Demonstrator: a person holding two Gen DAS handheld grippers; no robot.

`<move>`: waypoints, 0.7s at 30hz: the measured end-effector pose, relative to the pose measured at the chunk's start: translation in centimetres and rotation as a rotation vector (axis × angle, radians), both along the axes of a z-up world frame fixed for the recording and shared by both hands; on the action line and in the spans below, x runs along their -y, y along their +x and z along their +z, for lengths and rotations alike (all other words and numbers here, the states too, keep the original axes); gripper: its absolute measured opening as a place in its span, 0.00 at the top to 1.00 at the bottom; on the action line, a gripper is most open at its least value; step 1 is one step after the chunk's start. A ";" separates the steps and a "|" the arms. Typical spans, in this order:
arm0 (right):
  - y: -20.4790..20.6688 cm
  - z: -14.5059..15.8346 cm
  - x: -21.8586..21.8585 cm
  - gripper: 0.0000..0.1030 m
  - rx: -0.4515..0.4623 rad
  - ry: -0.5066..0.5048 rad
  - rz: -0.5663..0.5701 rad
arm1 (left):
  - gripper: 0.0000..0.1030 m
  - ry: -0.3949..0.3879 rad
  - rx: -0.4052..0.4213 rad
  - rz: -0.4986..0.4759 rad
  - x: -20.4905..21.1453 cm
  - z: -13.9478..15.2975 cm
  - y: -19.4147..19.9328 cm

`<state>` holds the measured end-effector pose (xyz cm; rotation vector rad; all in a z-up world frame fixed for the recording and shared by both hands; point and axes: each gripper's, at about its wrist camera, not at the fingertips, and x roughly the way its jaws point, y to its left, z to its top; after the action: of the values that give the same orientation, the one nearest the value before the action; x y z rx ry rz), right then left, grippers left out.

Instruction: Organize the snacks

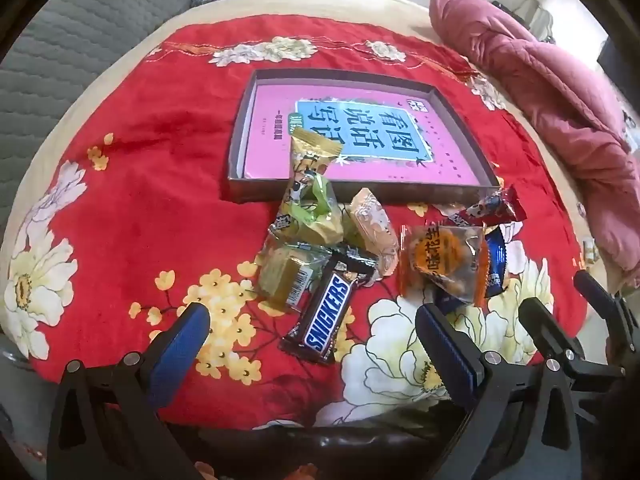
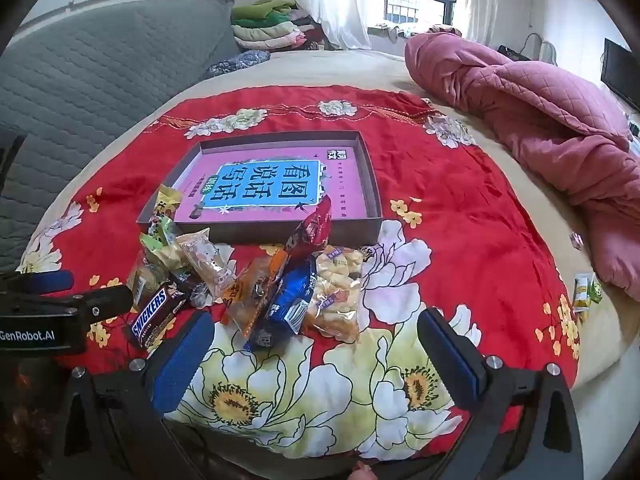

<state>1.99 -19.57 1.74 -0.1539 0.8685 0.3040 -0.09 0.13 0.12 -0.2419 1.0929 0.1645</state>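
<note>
A pile of wrapped snacks lies on a red floral cloth [image 1: 140,208] in front of a shallow brown box [image 1: 240,128] lined with a pink book. The pile includes a Snickers bar [image 1: 324,320], green and gold packets [image 1: 308,208], a beige packet [image 1: 372,228], an orange packet [image 1: 444,264], a blue packet [image 2: 288,300], a red packet [image 2: 316,224] and a clear bag of puffs [image 2: 340,292]. My left gripper [image 1: 312,340] is open, just short of the Snickers bar. My right gripper [image 2: 312,344] is open and empty, just short of the blue packet.
A crumpled pink quilt [image 2: 540,120] lies at the right of the bed. A grey quilted headboard [image 2: 100,60] stands at the left. A small green and yellow packet [image 2: 586,288] lies apart at the right edge. Folded bedding [image 2: 268,28] sits at the back.
</note>
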 end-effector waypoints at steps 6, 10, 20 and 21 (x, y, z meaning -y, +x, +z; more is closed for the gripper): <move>0.0 0.2 0.2 0.01 0.007 -0.003 -0.005 | 0.01 0.027 -0.005 -0.015 0.8 0.2 -0.2; 0.1 0.3 0.4 0.01 0.006 0.002 -0.004 | 0.01 0.016 -0.024 -0.018 0.9 0.0 0.5; 0.0 0.3 0.0 0.01 0.013 0.001 -0.005 | 0.01 0.013 -0.015 -0.025 0.8 0.2 0.3; 0.0 0.3 0.0 0.01 0.013 0.001 -0.005 | 0.01 0.010 -0.015 -0.026 0.8 0.2 0.3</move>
<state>2.01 -19.55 2.08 -0.1522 0.8553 0.2985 0.18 -0.63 0.33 -0.2176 1.1098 0.1494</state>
